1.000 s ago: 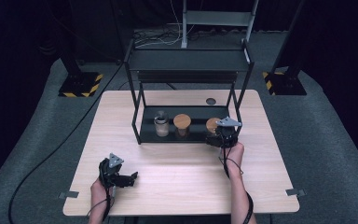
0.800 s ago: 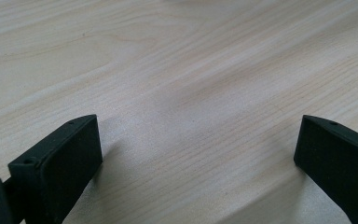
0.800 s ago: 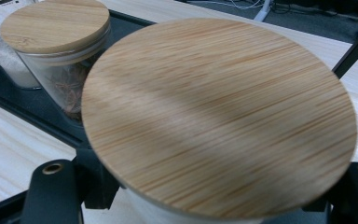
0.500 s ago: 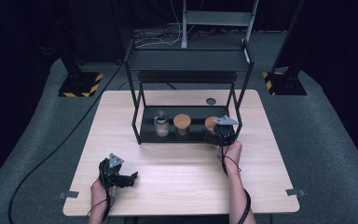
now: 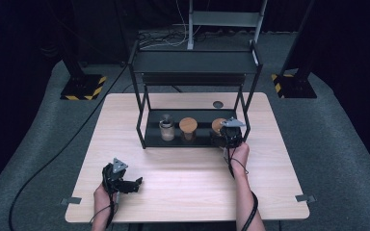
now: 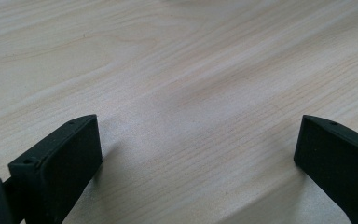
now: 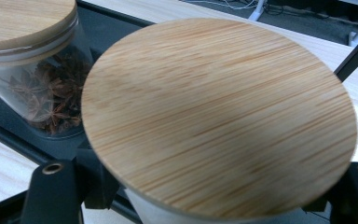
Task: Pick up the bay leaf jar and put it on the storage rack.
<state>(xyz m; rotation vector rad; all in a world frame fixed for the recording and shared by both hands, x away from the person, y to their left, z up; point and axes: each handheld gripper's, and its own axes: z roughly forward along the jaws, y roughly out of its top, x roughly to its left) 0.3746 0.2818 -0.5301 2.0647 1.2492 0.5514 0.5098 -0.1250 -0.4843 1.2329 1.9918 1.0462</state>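
The jar (image 7: 219,116) stands upright at the right end of the rack's lower shelf (image 5: 200,140) — round bamboo lid on. Its pale body sits clamped between black jaws — near a star-anise jar (image 7: 37,70).

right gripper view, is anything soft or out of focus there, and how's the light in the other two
Right gripper view: the wooden lid is slightly soft, the star anise jar behind sharper. Left gripper view: table evenly lit, far grain blurred, soft shadow beside one jaw. High view: bright table, surroundings almost black.

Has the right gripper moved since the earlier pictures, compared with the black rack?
Yes, slightly: in the high view the right gripper, shut on the wooden-lidded jar, has shifted left, along the lower shelf of the black rack.
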